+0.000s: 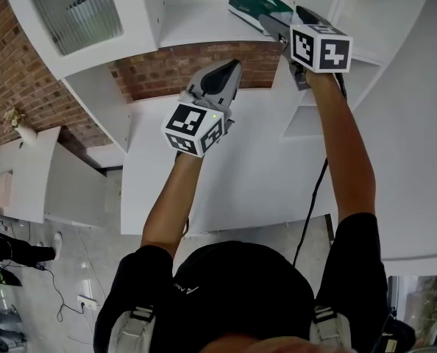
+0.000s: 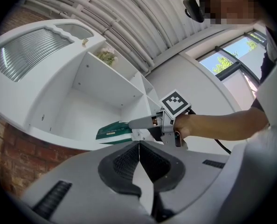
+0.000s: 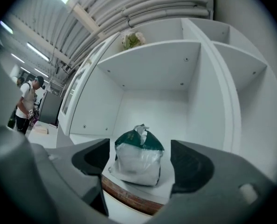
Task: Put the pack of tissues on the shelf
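1. Now: pack of tissues [image 3: 137,160] sits on shelf [image 3: 167,187], near its front edge.
2. Right gripper [image 1: 276,22] has its jaws spread wide either side of the pack, pads clear. Left gripper [image 2: 139,148] has its jaws pressed together, empty.
3. Judged light, soft, film-wrapped, likely slippery. Grip gently across the white mid-body, not the loose top.

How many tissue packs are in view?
1. The pack of tissues sits near the front edge of the white shelf, free between the open jaws of the right claw. More could be hidden in unseen compartments.
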{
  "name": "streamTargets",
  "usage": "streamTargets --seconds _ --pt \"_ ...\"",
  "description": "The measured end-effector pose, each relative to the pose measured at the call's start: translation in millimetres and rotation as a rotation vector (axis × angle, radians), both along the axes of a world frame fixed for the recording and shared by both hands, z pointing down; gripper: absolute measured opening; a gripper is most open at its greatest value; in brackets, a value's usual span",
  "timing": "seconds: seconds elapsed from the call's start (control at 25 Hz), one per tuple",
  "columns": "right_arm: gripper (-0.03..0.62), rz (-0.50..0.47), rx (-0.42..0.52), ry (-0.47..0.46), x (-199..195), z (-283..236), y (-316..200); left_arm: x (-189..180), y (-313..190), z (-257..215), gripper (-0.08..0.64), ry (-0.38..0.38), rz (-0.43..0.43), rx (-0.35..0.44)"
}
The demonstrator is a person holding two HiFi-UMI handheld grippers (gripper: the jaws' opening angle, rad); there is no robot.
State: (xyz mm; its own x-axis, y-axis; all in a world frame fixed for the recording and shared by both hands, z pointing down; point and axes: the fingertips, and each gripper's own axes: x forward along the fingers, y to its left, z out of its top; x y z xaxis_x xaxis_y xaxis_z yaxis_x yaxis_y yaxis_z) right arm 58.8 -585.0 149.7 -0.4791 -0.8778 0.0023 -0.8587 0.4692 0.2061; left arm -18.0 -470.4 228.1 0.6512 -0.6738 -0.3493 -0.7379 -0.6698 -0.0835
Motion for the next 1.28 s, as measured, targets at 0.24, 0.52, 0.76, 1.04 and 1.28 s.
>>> streamTargets --seconds 0.24,0.52,0.76,1.04,1.28 --pt "0.382 -0.026 0.140 -0.035 13 -3 47 3 9 -2 0.002 0.005 -0.005 0.010" --pt "0.185 -0.096 0.253 -0.035 1 32 119 10 37 -14 0.002 0.032 0.003 0.057" --pt "0.111 -0.092 0.260 -0.060 -3 67 151 17 61 -20 0.002 0.016 0.000 0.092" --pt "0.009 -0.043 0.270 -0.121 12 86 176 7 77 -5 0.002 0.045 -0.032 0.060" --pt "0.003 -0.113 0.289 -0.211 11 96 202 6 89 12 0.002 0.056 -0.024 0.025"
